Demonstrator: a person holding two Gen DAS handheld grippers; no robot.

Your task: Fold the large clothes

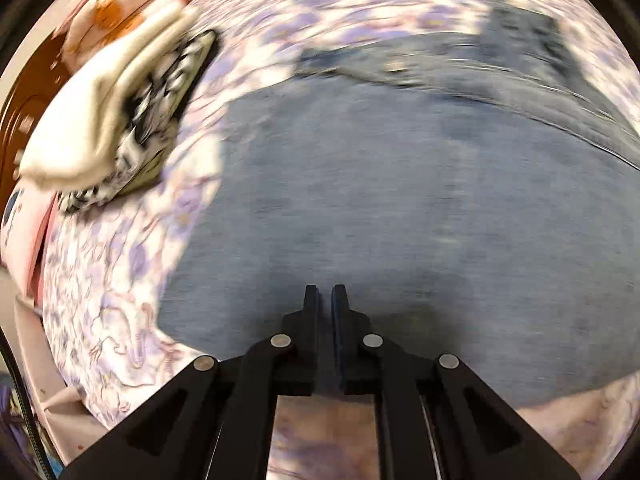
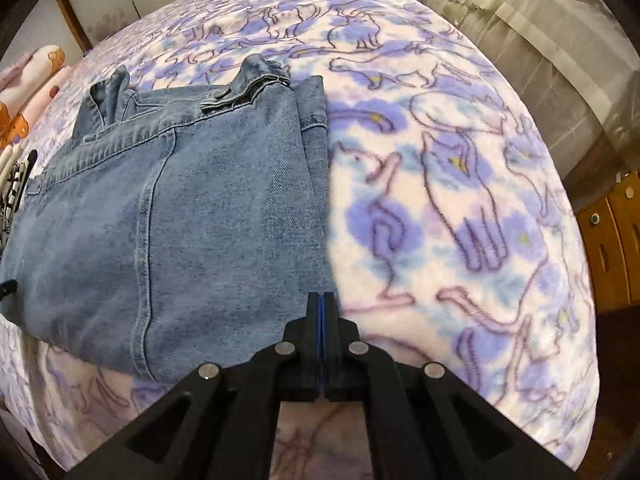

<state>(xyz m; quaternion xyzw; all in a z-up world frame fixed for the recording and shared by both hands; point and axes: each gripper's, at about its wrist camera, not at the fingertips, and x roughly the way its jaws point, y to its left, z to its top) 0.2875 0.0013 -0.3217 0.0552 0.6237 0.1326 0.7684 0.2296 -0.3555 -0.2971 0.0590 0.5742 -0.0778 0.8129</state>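
A pair of blue denim jeans [image 2: 168, 208] lies folded on the bed, waistband and button at the far end. In the right wrist view my right gripper [image 2: 322, 300] hangs above the jeans' near right edge, shut, blue pads pressed together with nothing between them. In the left wrist view, which is motion-blurred, the jeans [image 1: 380, 192] fill the middle. My left gripper [image 1: 325, 292] points down over their near part, its fingers almost touching, with only a thin slit between them. I see no cloth pinched in it.
A fleece blanket [image 2: 460, 200] with purple cat drawings covers the bed. A stack of folded clothes [image 1: 116, 120], cream on top and black-and-white checked below, lies left of the jeans. Pink pillows [image 1: 132, 4] sit at the far left. Wooden drawers [image 2: 612, 236] and a curtain [image 2: 520, 28] stand to the right.
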